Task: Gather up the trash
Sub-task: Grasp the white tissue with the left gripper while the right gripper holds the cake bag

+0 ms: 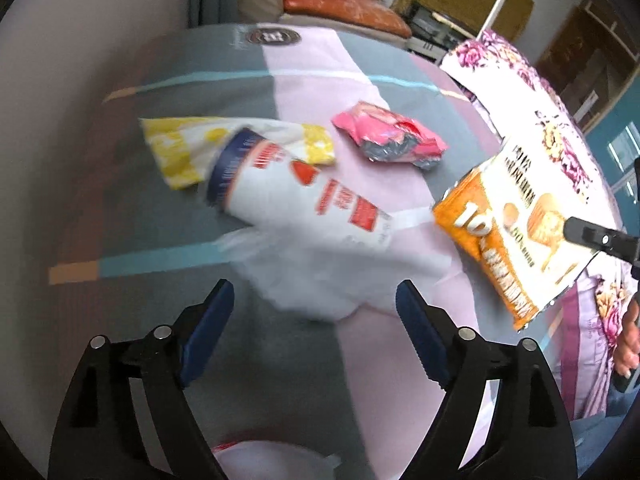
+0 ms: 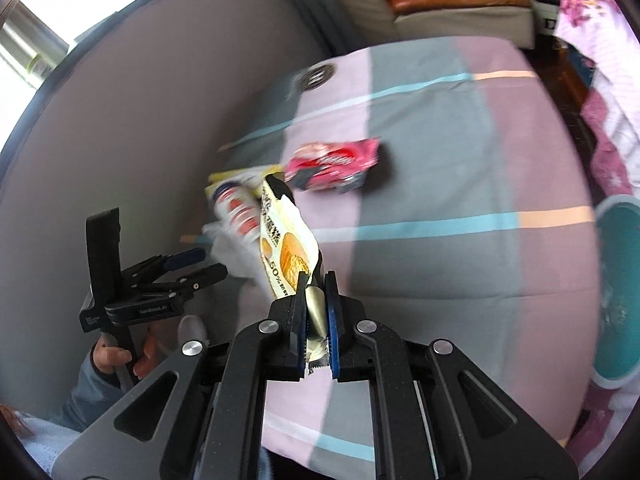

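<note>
My right gripper is shut on an orange snack wrapper and holds it up above the bed; the wrapper shows at the right of the left wrist view. My left gripper is open, just short of a white plastic bag with red print lying on the bedsheet. A yellow-and-white wrapper lies partly under the bag. A crumpled pink wrapper lies further back, and also shows in the right wrist view.
A teal bin stands at the right beside the bed. A floral quilt lies along the right side. A wall bounds the left. A couch with cushions stands beyond the bed.
</note>
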